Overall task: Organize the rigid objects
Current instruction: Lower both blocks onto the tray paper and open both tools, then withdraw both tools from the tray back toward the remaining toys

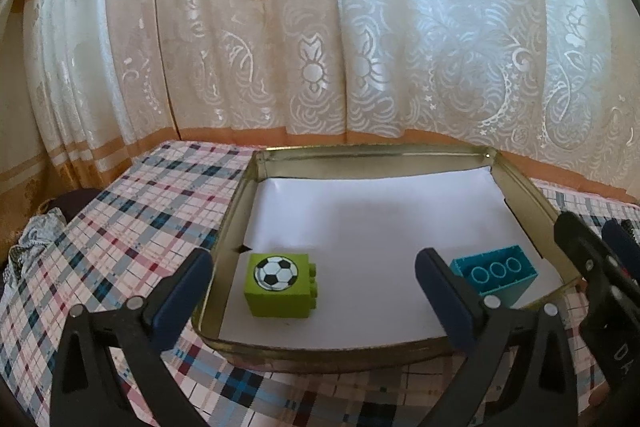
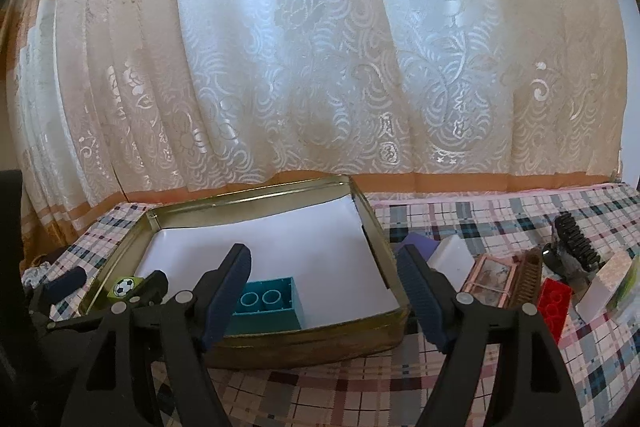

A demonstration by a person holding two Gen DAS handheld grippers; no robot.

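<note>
Looking left to right across the plaid-covered surface (image 1: pixel 132 203), I see a shallow gold tin tray (image 1: pixel 234 227) lined with white paper. My left tongs (image 1: pixel 314 291) stand spread wide and released, with a green toy brick (image 1: pixel 280 285) lying between them but untouched; its upturned side bears a football sticker and its studs point right. Further right in the tray sits a teal toy brick (image 1: pixel 496 273), flipped so its hollow underside faces up. My right tongs (image 2: pixel 324 297) are likewise open and hold nothing, hovering at the tray's near rim with the teal brick just behind the left finger.

I judge both bricks light, hard plastic, stiff and a little slippery; flat opposite walls are the surest place to grip, not the studs.

Only the right wrist view shows the pile still outside the tray, on its right: a purple block (image 2: pixel 418 245), a white box (image 2: pixel 452 259), a pinkish case (image 2: pixel 494 279), a brush (image 2: pixel 528 277), a red toy brick (image 2: pixel 554 303) and a dark hair claw (image 2: pixel 576 239). The left view alone shows the football sticker clearly.
</note>
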